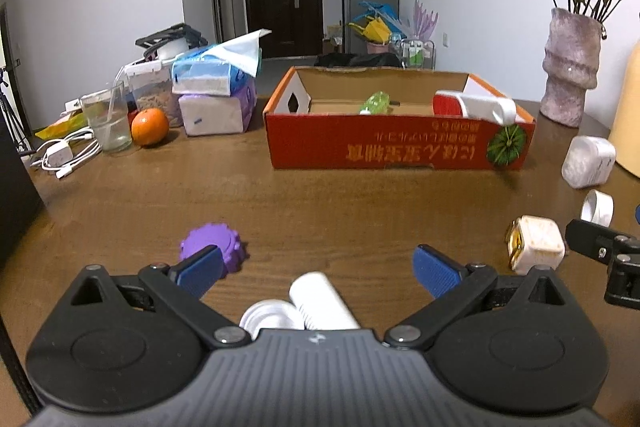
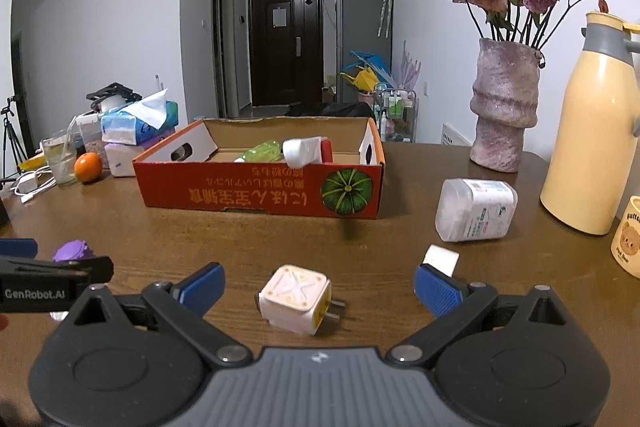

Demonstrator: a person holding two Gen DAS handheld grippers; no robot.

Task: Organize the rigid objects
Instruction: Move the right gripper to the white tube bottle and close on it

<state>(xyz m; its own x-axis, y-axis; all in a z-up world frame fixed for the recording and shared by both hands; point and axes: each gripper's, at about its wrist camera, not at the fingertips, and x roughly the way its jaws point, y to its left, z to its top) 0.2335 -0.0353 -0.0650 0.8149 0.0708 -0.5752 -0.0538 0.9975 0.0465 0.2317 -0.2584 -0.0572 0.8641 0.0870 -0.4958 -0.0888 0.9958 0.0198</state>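
Note:
A red cardboard box [image 1: 396, 147] [image 2: 260, 191] stands open on the wooden table, holding a green bottle [image 1: 376, 103] and a red-and-white container [image 1: 472, 107]. My left gripper [image 1: 316, 267] is open low over the table, a white tube [image 1: 320, 301] lying between its jaws and a purple gear-shaped cap [image 1: 214, 247] by its left finger. My right gripper [image 2: 318, 285] is open, with a white cube plug adapter [image 2: 296, 299] [image 1: 536, 245] on the table between its jaws. A white plastic jar [image 2: 474, 211] [image 1: 588, 161] lies on its side at the right.
A pink vase [image 2: 504, 107] of dried roses, a yellow thermos [image 2: 592, 131] and a bear mug [image 2: 628, 237] stand at the right. Tissue packs [image 1: 216, 95], an orange [image 1: 150, 127], a glass [image 1: 106, 121] and a charger with cables [image 1: 64, 155] crowd the back left. A small white ring [image 1: 596, 207] lies near the adapter.

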